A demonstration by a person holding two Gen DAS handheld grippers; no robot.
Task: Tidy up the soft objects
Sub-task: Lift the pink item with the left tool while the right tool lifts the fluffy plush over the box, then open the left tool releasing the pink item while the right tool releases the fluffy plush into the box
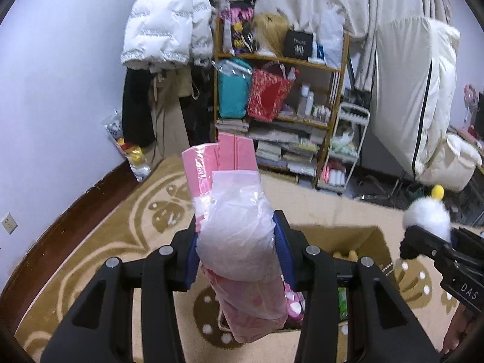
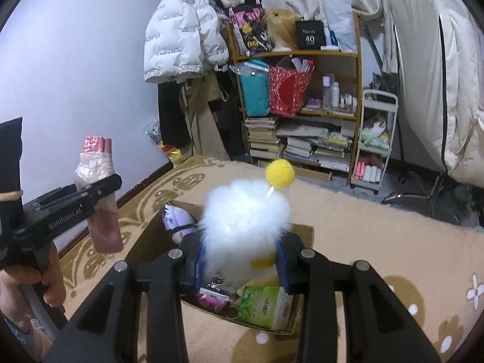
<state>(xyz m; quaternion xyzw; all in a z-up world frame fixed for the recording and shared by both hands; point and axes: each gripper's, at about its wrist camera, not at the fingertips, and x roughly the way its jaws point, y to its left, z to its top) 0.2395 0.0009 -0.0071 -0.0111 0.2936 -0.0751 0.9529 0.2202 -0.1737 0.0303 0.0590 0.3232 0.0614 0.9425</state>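
left gripper point(image 1: 236, 254) clamped pink bundle point(image 1: 233, 211) | right gripper point(image 2: 240, 260) clamped fluffy toy point(image 2: 245, 224) | risk: slick wrap could slip over box point(image 2: 151, 236)

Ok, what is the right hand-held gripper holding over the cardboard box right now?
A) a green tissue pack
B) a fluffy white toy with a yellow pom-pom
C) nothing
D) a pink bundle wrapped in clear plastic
B: the right hand-held gripper is shut on the fluffy white toy, yellow pom-pom on top, above the cardboard box.
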